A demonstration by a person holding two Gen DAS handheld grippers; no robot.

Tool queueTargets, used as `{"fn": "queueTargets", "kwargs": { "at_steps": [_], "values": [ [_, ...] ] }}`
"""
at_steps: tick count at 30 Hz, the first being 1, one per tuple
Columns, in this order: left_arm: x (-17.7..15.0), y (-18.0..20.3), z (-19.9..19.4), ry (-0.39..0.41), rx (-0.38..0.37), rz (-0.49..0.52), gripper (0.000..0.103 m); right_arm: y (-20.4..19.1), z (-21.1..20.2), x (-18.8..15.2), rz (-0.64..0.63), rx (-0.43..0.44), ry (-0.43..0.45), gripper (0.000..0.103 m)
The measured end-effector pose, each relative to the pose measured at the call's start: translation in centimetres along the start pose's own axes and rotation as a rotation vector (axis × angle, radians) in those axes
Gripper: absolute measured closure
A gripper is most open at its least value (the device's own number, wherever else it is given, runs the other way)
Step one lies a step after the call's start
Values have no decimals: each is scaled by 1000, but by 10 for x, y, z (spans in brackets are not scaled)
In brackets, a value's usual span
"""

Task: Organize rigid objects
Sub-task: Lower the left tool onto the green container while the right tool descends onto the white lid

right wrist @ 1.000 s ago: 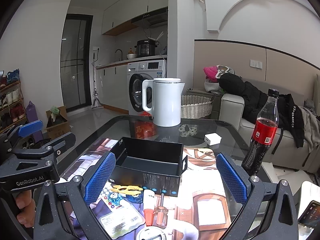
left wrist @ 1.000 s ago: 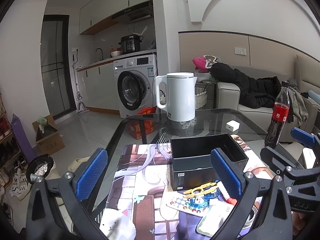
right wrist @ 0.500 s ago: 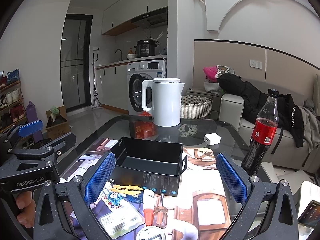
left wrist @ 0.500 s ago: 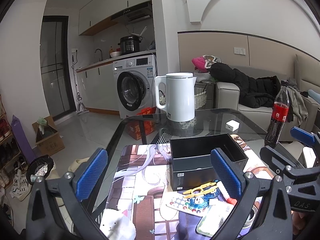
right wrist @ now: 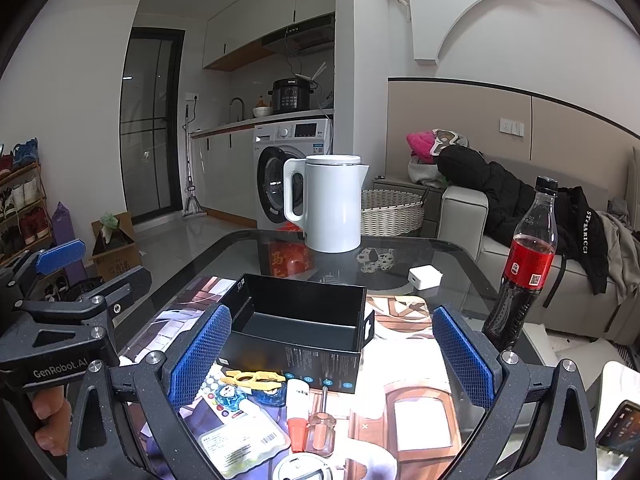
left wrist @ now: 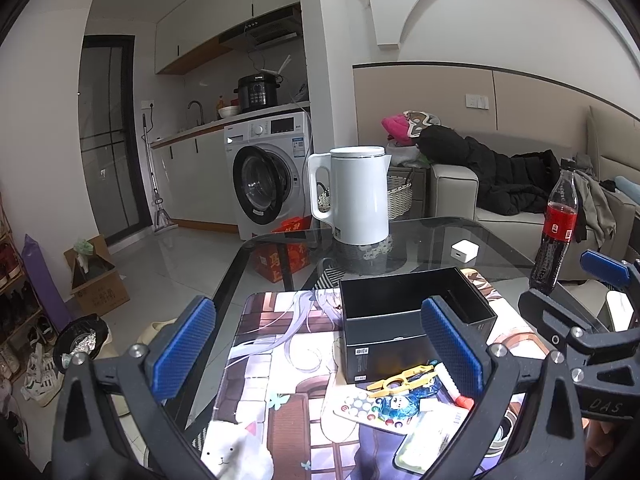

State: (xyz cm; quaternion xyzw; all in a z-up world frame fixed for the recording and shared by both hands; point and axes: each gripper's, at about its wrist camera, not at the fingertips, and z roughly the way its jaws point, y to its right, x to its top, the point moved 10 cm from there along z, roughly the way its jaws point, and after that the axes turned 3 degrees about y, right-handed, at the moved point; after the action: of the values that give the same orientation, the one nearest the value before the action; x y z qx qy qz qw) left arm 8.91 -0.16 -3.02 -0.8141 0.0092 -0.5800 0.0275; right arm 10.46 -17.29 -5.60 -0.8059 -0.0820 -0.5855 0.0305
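An empty black box (left wrist: 404,312) (right wrist: 300,324) stands open on the printed mat. In front of it lies a small heap: a yellow clip (left wrist: 400,378) (right wrist: 252,378), a blue toy (left wrist: 394,404) (right wrist: 226,394), a white tube with a red cap (right wrist: 297,412), a small screwdriver (right wrist: 320,426) and a sealed packet (right wrist: 240,446). My left gripper (left wrist: 320,344) hovers open above the mat's near left part, nothing between its fingers. My right gripper (right wrist: 328,360) is open too, above the heap and just short of the box.
A white kettle (left wrist: 356,196) (right wrist: 326,202) stands at the far side of the glass table (left wrist: 432,232). A cola bottle (left wrist: 558,226) (right wrist: 524,268) is at the right edge, a white charger (right wrist: 425,277) behind the box. A phone (right wrist: 618,428) lies at the near right.
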Motion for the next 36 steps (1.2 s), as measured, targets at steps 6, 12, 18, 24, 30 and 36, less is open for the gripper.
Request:
{"fn": "queueTargets", "kwargs": {
  "at_steps": [6,12,18,24,30,36],
  "values": [
    [-3,9,3,-30,-33,-4,0,3,1,1,-16,3,-30,0],
    [-22,25,13,-140,-80,67,0,6,15,-23,-47,58,-216,0],
    [-45,37,21,-240,-126,105,0,17,22,-51,-39,68,-348,0],
    [-79,59,29,-384,-186,202,3,22,24,-87,-72,84,-481,1],
    [-100,85,25,-463,-274,280,15,20,24,-115,-79,116,-575,2],
    [-119,96,27,-538,-321,312,25,12,27,-135,-115,147,-638,7]
  ]
}}
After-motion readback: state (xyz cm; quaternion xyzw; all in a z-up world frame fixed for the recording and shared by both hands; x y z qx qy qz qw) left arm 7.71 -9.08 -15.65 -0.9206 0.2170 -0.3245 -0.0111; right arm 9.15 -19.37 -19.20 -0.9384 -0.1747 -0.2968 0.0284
